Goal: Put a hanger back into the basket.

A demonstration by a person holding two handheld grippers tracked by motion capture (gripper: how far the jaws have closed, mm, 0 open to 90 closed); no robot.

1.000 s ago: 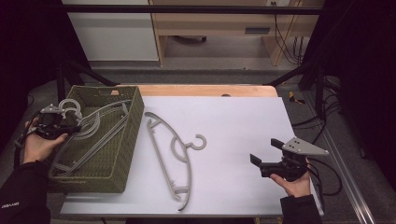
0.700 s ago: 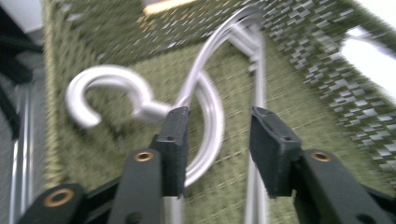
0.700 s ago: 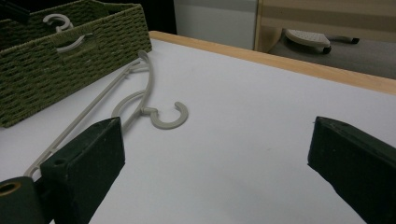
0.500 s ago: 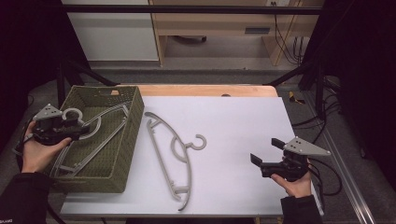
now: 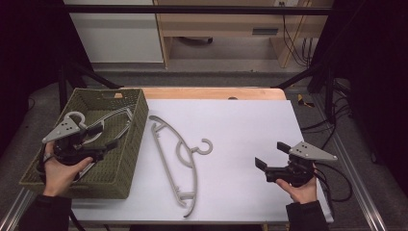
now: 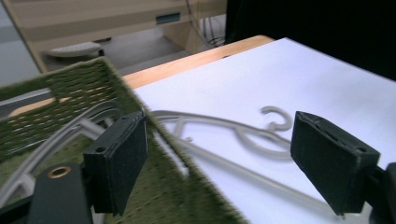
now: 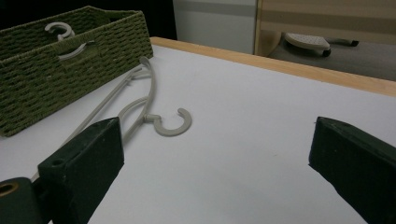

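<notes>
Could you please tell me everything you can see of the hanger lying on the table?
The hanger is pale grey and looks like plastic, with a curved shoulder bar, a straight lower bar and an open hook on a short neck. It lies flat on the white table just right of the green woven basket, its hook toward the table's middle. Nothing grips it; both grippers are clear of it.

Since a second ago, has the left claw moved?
Yes. The left claw has swung right, from the basket's left rim to above its interior, its jaws open and pointing toward the hanger on the table.
</notes>
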